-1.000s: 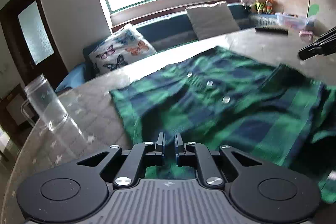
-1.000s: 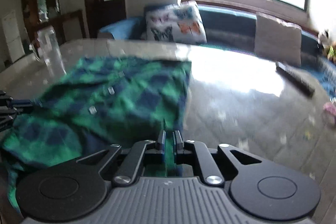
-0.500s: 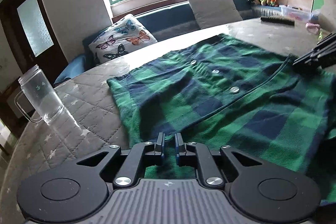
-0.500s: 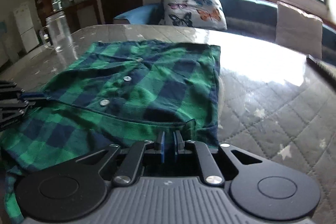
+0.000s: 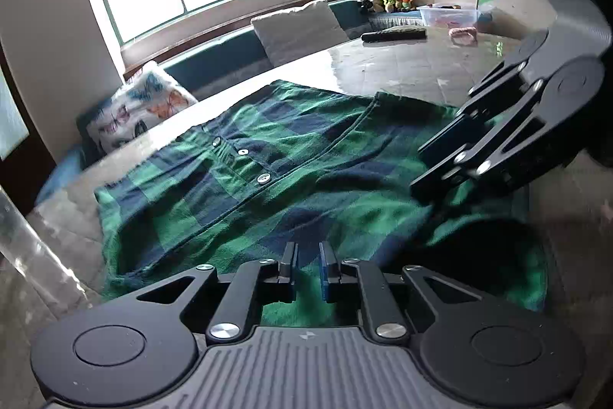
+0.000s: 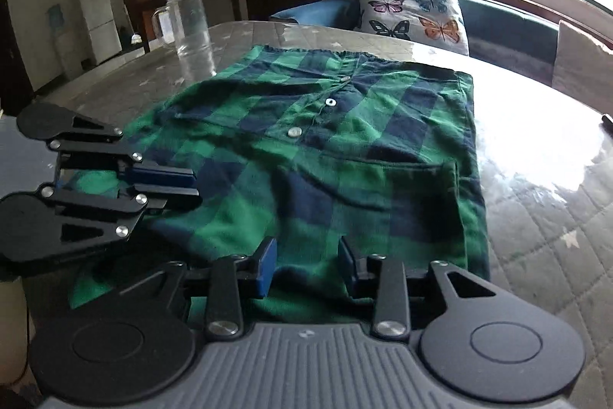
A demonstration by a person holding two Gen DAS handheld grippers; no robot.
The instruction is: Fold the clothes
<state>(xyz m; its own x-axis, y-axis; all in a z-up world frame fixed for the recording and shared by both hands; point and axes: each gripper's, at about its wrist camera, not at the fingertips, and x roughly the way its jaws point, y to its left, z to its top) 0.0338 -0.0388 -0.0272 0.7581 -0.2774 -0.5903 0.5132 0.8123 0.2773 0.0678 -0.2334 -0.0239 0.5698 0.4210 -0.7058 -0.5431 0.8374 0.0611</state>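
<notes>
Both tongs sit low over the near edge of the shirt [image 6: 345, 148]. Left tongs [image 5: 308, 269] stand nearly closed, a narrow slit between the blue pads; plaid cloth shows in that slit, but whether the pads press on it I cannot tell. Right tongs [image 6: 306, 265] are opening, their pads well apart, with cloth lying beneath and between them and nothing gripped.

Spread flat on the desk [image 6: 544, 217], the green-and-navy plaid shirt lies front up, three buttons in a row down the placket and a pocket on the side nearer the right tongs. Its near hem is bunched and doubled over on the left side, while the far edge lies straight.

My reading is that a fold has just been laid down and the right side is being released, so the task is in its middle. The next move likely calls for the left tongs to let go too, then both to take a fresh pair of points on one edge, level with each other, so the next fold lands square rather than skewed. The rumpled near corner would want smoothing first.

A glass jar [image 6: 189, 33] stands by the shirt's far left corner, just beside the cloth; a sweep that way could knock it. A dark remote [image 5: 394, 34] and a small pink thing [image 5: 463, 33] lie well apart at the desk's far side. Cushions and a window bench sit beyond, out of the way.
</notes>
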